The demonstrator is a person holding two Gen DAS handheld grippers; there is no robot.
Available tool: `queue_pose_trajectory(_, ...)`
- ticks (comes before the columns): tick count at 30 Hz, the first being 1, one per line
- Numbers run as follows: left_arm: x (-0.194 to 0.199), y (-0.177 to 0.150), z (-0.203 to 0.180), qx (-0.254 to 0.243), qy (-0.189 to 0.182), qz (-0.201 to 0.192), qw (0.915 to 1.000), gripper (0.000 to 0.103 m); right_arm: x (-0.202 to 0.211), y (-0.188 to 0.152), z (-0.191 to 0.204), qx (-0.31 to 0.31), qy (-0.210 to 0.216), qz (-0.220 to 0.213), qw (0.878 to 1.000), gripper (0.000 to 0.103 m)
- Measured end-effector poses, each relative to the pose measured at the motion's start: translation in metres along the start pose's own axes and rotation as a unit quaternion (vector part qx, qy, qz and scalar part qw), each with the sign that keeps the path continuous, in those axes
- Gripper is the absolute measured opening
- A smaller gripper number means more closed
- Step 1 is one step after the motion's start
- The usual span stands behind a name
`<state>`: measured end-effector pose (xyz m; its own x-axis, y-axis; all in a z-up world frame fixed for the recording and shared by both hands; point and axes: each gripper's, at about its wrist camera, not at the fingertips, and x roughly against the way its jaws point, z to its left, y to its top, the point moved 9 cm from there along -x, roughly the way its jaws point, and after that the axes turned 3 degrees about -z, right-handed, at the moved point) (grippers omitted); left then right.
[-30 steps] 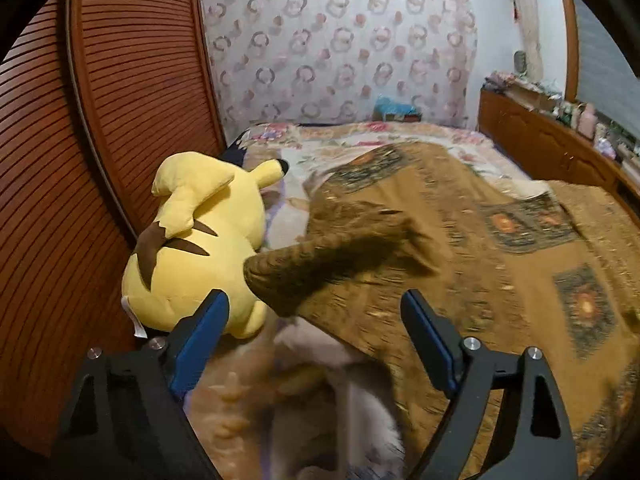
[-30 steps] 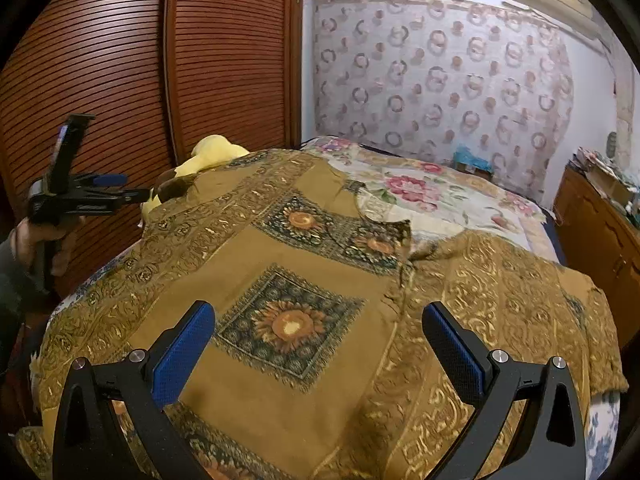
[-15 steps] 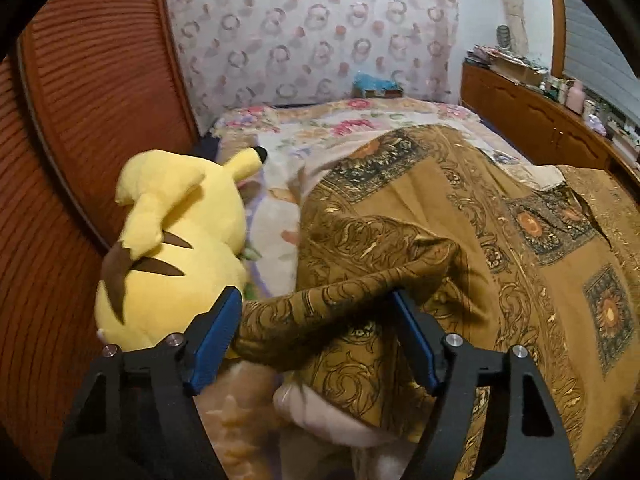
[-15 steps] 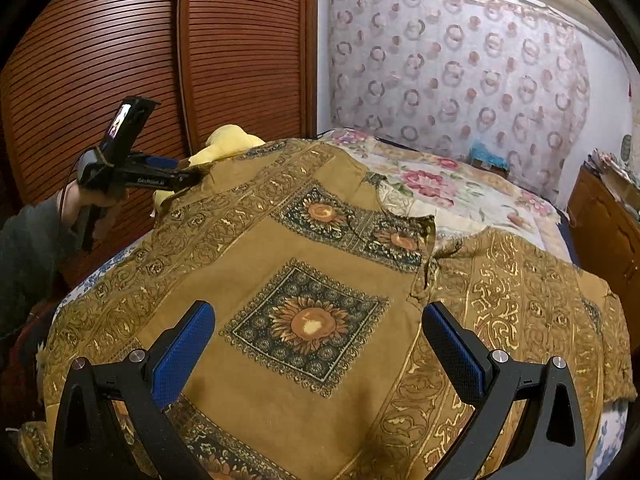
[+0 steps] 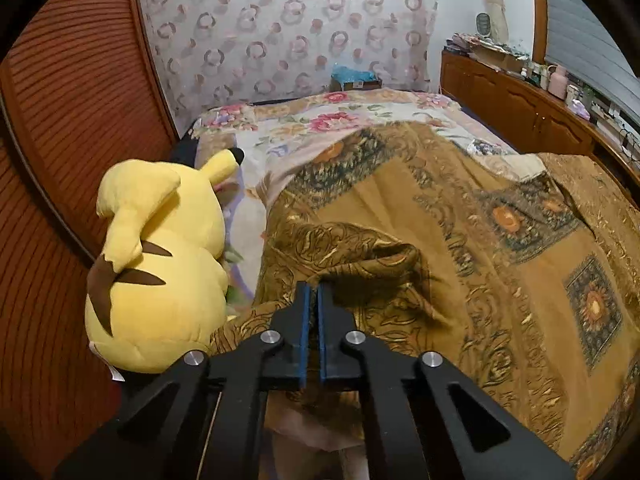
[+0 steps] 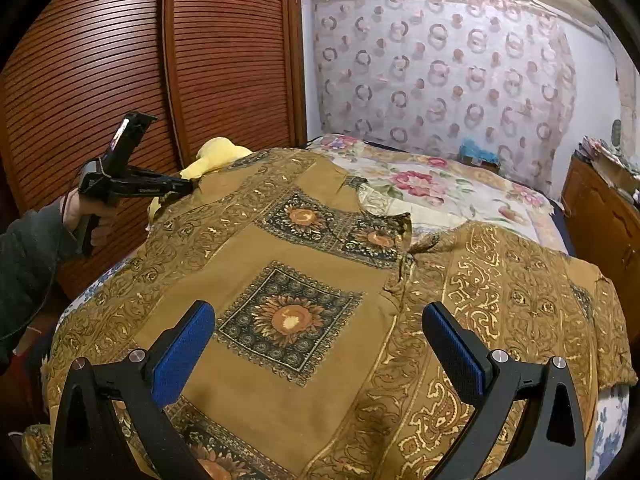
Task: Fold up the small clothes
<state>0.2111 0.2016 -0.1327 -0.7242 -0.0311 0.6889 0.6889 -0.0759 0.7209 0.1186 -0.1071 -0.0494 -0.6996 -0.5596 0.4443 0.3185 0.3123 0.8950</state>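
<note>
A brown-and-gold patterned shirt (image 5: 520,280) with sunflower squares lies spread over the bed (image 5: 320,128). Its near sleeve (image 5: 360,252) is bunched into a raised fold. My left gripper (image 5: 313,292) is shut on the edge of that sleeve, with the cloth pinched at the blue pads. In the right wrist view the left gripper (image 6: 188,188) meets the shirt (image 6: 300,240) at its far left corner, held by a person's hand (image 6: 74,208). My right gripper (image 6: 320,344) hovers open over the shirt's near part, with nothing between its fingers.
A yellow plush toy (image 5: 160,260) sits at the bed's left edge, right beside the held sleeve. Slatted wooden wardrobe doors (image 6: 100,60) stand close on the left. A wooden dresser (image 5: 520,108) with clutter runs along the right wall. A blue box (image 5: 354,78) rests at the bed's head.
My left gripper moved in over the bunched sleeve and its jaws went from wide open to shut on the cloth. The right gripper has stayed open and nearly still.
</note>
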Motion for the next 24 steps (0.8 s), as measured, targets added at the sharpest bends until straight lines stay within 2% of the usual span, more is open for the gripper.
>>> queue_pose_trajectory(7,0.033,0.034,-0.023,-0.006,-0.013,-0.047,0.9988,0.003,0.004,-0.002,-0.004,-0.017,-0.006,-0.005,1.0,0.103)
queue_pose_trajectory(12,0.058,0.059,-0.065,-0.038,-0.039,-0.074,0.9958,0.003,0.008,-0.001,-0.006,-0.026,-0.012,-0.01,1.0,0.103)
queue_pose_trajectory(16,0.068,0.066,-0.105,-0.062,-0.05,-0.078,0.9937,0.004,0.01,-0.003,-0.008,-0.033,-0.017,-0.013,0.999,0.103)
queue_pose_trajectory(18,0.07,0.063,-0.117,-0.067,-0.056,-0.077,0.9932,0.011,0.01,-0.004,-0.009,-0.037,-0.019,-0.014,0.999,0.103)
queue_pose_trajectory(20,0.074,0.057,-0.129,-0.066,-0.072,-0.078,0.9921,0.023,0.009,-0.005,-0.009,-0.041,-0.021,-0.012,0.999,0.103)
queue_pose_trajectory(24,0.079,0.045,-0.134,-0.049,-0.096,-0.076,0.9913,0.034,0.007,-0.006,-0.007,-0.041,-0.024,-0.006,0.999,0.103)
